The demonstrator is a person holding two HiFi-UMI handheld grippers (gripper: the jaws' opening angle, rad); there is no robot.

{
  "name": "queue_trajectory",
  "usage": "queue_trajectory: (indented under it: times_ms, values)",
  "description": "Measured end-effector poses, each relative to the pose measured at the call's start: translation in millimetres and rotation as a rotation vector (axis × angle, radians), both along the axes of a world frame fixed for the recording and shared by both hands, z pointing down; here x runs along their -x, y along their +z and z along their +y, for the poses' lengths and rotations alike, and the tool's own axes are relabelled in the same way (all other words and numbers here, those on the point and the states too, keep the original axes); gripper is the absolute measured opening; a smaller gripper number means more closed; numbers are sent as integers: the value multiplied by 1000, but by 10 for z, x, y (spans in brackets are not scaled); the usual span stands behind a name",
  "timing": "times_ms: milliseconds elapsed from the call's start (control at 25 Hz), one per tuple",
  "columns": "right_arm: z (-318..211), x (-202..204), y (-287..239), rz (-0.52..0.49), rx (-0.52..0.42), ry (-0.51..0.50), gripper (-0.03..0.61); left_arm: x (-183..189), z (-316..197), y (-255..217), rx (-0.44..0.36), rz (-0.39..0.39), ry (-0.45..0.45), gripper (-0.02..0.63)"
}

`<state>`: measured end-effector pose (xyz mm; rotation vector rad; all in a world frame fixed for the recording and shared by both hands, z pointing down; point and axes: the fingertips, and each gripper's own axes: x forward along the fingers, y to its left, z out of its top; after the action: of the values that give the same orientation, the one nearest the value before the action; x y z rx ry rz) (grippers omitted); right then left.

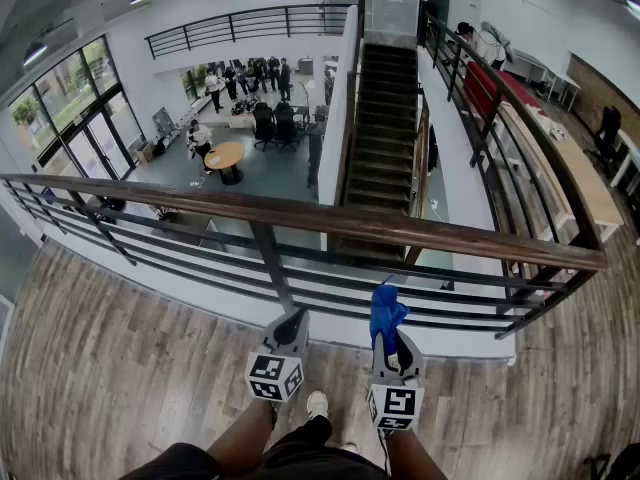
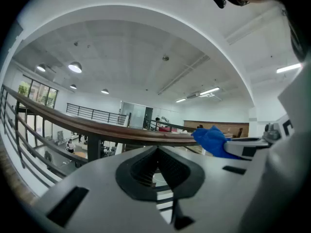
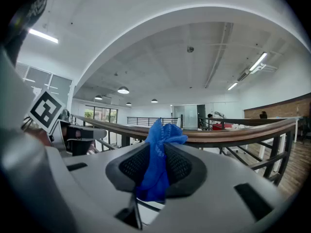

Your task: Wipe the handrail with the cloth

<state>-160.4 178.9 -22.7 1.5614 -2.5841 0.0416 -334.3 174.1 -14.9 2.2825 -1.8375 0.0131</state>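
Clamping cloth (image 3: 163,132) in right gripper (image 3: 156,152); left gripper (image 2: 157,150) jaws together.

Wood plank floor (image 1: 110,368), grey-brown boards, upper level. Dark metal railing (image 1: 272,273) stands along its edge, wooden handrail (image 1: 300,218) on top. Person's white shoe (image 1: 317,404) on boards, near railing. Below, grey lower floor (image 1: 275,173): round wooden table (image 1: 225,155), dark office chairs (image 1: 275,123) near it, people standing further back. At right, long pale tables (image 1: 575,173) on upper level behind side railing
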Motion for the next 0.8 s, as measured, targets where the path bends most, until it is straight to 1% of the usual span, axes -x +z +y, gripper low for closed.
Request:
queue_trajectory:
  times_ms: [240, 360, 480, 560, 640, 720, 800]
  values:
    - [-884, 727, -189, 9, -33, -43, 92, 550, -802, -170, -25, -19, -7, 5]
    - [-1225, 1032, -254, 1, -23, -37, 92, 859, -1038, -273, -58, -36, -15, 5]
    - [-1550, 1373, -359, -4, -40, -49, 92, 1179, -1275, -356, -82, -62, -31, 5]
    - [-1751, 1645, -413, -6, -45, -77, 92, 1385, -1414, -368, -80, -57, -61, 5]
    - [-1922, 1962, -438, -1, -38, -113, 92, 1597, -1516, -345, -64, -31, -106, 5]
    - [-2065, 2301, -466, 0, -31, -151, 92, 1792, -1578, -318, -43, -12, -147, 5]
    - [-2182, 2611, -507, -10, -21, -188, 92, 1922, -1593, -305, -30, -5, -168, 5]
